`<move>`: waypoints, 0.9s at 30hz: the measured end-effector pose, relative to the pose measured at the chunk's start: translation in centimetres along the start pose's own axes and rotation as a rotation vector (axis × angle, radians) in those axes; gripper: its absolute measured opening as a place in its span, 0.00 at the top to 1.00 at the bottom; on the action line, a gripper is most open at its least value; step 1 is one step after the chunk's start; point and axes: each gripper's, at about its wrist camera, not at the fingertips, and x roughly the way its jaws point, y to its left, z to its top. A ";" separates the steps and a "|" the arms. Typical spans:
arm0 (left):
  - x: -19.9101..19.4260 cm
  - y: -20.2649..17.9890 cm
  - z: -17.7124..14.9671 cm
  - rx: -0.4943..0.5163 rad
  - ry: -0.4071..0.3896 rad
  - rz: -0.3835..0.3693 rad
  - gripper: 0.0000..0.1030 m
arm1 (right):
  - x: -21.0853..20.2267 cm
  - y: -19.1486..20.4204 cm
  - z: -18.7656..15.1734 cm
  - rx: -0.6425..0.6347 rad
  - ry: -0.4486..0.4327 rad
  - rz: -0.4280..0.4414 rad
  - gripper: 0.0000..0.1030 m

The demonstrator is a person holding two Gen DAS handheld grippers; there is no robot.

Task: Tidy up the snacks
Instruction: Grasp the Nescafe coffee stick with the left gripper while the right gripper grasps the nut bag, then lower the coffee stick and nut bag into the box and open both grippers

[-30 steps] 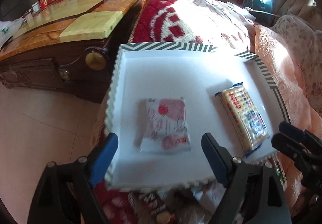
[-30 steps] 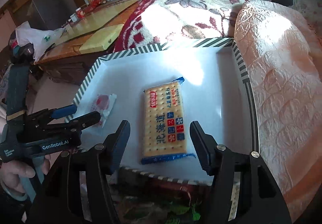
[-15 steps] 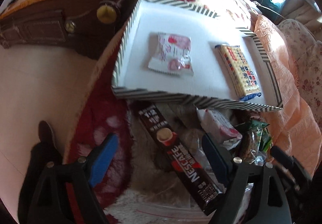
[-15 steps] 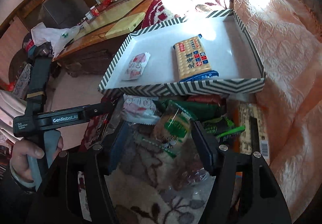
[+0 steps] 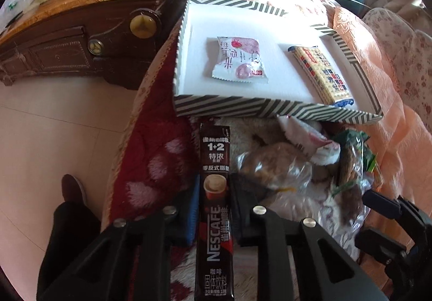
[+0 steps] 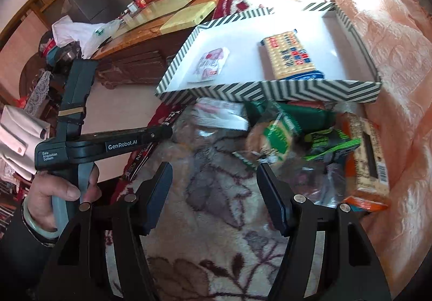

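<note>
A dark brown Nescafé coffee stick [image 5: 216, 160] lies on the floral blanket, pointing at the striped white tray [image 5: 243, 109]. My left gripper [image 5: 214, 193] is closing on the stick, with a finger pressing each long side. In the tray lie a pink-and-white packet [image 5: 239, 60] and a yellow cracker pack [image 5: 321, 71]. My right gripper [image 6: 214, 174] stands open over the blanket with nothing between its fingers. Just beyond it sits a pile of snacks: a white packet [image 6: 218, 114], green packets [image 6: 280, 133] and an orange box [image 6: 367, 163].
A dark wooden table [image 5: 81, 39] stands left of the tray, with tiled floor [image 5: 54, 125] below it. A peach quilt [image 6: 391, 57] rises on the right. A person's hand [image 6: 54, 190] holds the left gripper's handle; a shoe [image 5: 71, 190] rests on the floor.
Both grippers pulled back from over the tray to the snack pile in front of it. The left gripper's jaws, wide before, have come together on the coffee stick.
</note>
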 end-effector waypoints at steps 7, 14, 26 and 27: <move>-2.9 2.1 -2.2 -0.016 -0.082 0.064 0.78 | 3.1 2.3 0.4 0.016 0.042 0.021 0.37; -2.8 3.7 -3.7 -0.079 -0.072 0.055 0.78 | 8.0 3.9 1.4 0.023 0.128 0.036 0.37; -3.5 2.5 -3.9 -0.055 -0.100 0.066 0.78 | 6.1 5.5 0.1 -0.162 0.061 0.060 0.69; -3.7 2.3 -3.8 -0.054 -0.103 0.067 0.78 | 5.6 5.4 -0.1 -0.166 0.052 0.059 0.69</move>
